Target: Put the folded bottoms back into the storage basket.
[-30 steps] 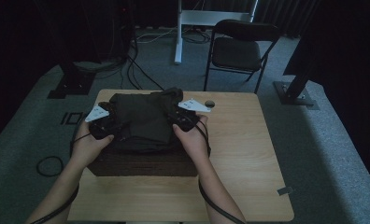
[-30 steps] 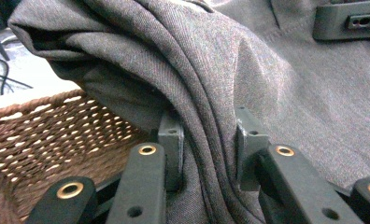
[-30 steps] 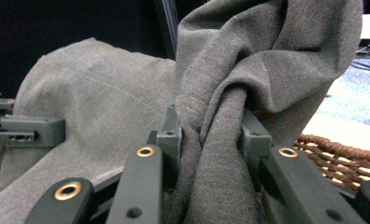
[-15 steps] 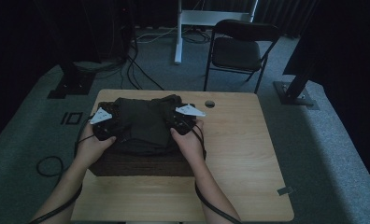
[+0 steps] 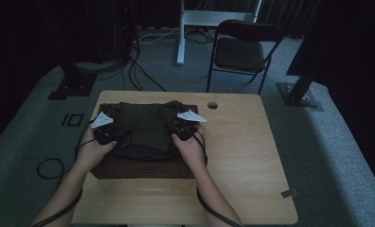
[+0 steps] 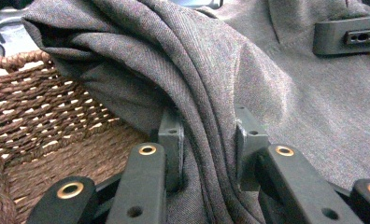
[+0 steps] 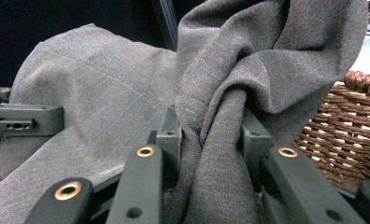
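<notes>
A dark grey-brown folded cloth (image 5: pixel 145 130) hangs low over a brown woven basket (image 5: pixel 138 168) on the wooden table. My left gripper (image 5: pixel 111 128) is shut on the cloth's left edge; a thick bunch of fabric (image 6: pixel 206 140) is pinched between its jaws in the left gripper view (image 6: pixel 210 140). On the opposite edge my right gripper (image 5: pixel 176 124) is shut on a gathered fold of the cloth (image 7: pixel 216 154), seen up close in the right gripper view (image 7: pixel 210 140). Both hands hold the cloth level between them.
The basket's woven wall (image 6: pixel 47 116) lies beside and below the left jaws, and its rim (image 7: pixel 356 107) shows past the right jaws. The wooden table (image 5: pixel 242 156) has bare room to the right, with a cable hole (image 5: pixel 212 105). A black chair (image 5: pixel 242 52) stands behind the table.
Both hands have come down a little with the cloth, which now sits lower over the basket. Both grips are unchanged.
</notes>
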Tool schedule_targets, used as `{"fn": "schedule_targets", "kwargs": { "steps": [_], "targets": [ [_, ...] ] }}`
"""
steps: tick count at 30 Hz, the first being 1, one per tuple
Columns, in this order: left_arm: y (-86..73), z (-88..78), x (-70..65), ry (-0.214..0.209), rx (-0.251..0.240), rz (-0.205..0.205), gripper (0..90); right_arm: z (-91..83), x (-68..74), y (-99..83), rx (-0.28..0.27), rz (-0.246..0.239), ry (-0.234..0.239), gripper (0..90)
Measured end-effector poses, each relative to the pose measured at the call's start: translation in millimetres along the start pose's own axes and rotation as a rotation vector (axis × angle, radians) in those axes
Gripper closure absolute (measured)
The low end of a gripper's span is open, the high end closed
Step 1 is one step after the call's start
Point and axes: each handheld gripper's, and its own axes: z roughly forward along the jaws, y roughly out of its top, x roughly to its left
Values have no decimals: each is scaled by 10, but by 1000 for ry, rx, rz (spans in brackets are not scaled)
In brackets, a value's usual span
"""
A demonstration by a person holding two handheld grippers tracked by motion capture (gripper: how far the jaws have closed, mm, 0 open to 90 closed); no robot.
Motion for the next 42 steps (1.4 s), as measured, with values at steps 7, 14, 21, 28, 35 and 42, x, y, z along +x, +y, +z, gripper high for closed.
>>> {"fn": "schedule_targets", "kwargs": {
  "steps": [7, 14, 21, 28, 35, 42],
  "targets": [
    [-79, 114, 82, 11, 18, -43, 705, 115, -12, -41, 40, 26, -11, 680],
    [-164, 191, 129, 28, 67, -49, 704, 250, -25, -95, 101, 26, -28, 679],
    [-239, 244, 160, 40, 94, -60, 703, 385, -36, -134, 171, 26, -34, 678],
    [-269, 327, 166, 54, 137, -60, 701, 487, -58, -158, 242, 6, -57, 677],
    [-318, 385, 177, 60, 183, -78, 698, 578, -88, -179, 302, -8, -73, 672],
    [-336, 419, 174, 73, 213, -74, 693, 652, -138, -227, 362, -9, -101, 659]
  ]
}}
